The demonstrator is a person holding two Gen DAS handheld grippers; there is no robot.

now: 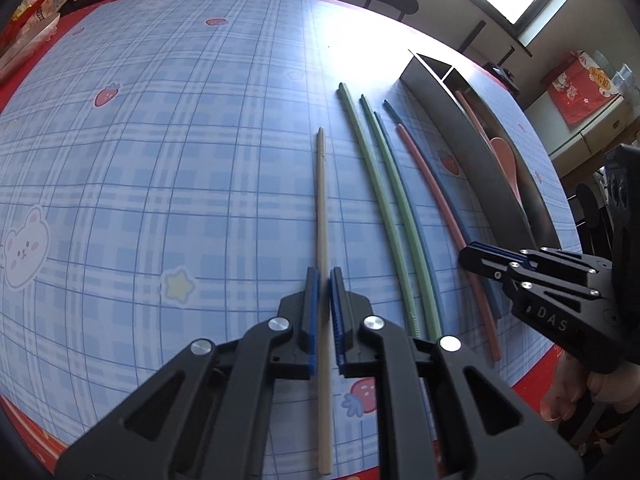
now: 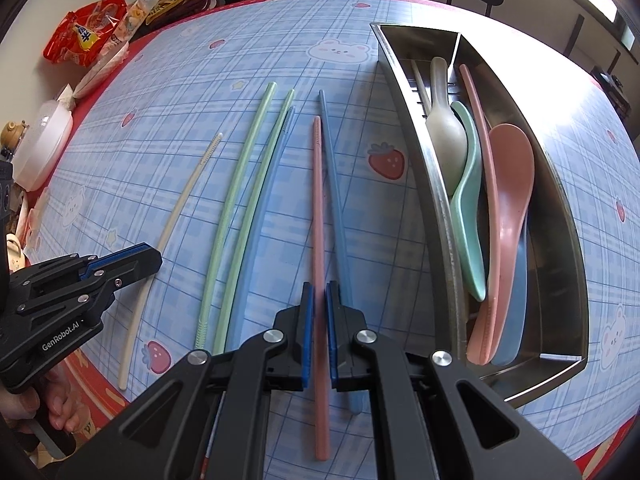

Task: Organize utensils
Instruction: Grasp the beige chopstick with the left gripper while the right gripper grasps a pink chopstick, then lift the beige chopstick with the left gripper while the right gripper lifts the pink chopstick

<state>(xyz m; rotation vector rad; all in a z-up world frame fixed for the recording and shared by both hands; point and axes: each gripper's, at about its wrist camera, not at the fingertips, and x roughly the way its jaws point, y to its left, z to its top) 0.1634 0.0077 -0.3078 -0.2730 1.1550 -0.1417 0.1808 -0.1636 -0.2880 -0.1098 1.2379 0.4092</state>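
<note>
While both tongs clamp sticks near bench's near edge: left tongs point(image 1: 324, 280) on cream stick point(image 1: 322, 216), right tongs point(image 2: 317, 292) on pink stick point(image 2: 318, 216). Thin, light, stiff, slick; grip thick end. Tray point(image 2: 560, 184) at right edge.

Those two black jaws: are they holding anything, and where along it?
Each pinches one chopstick partway up from its near end. The left gripper grips the cream chopstick; the right gripper grips the pink chopstick.
</note>
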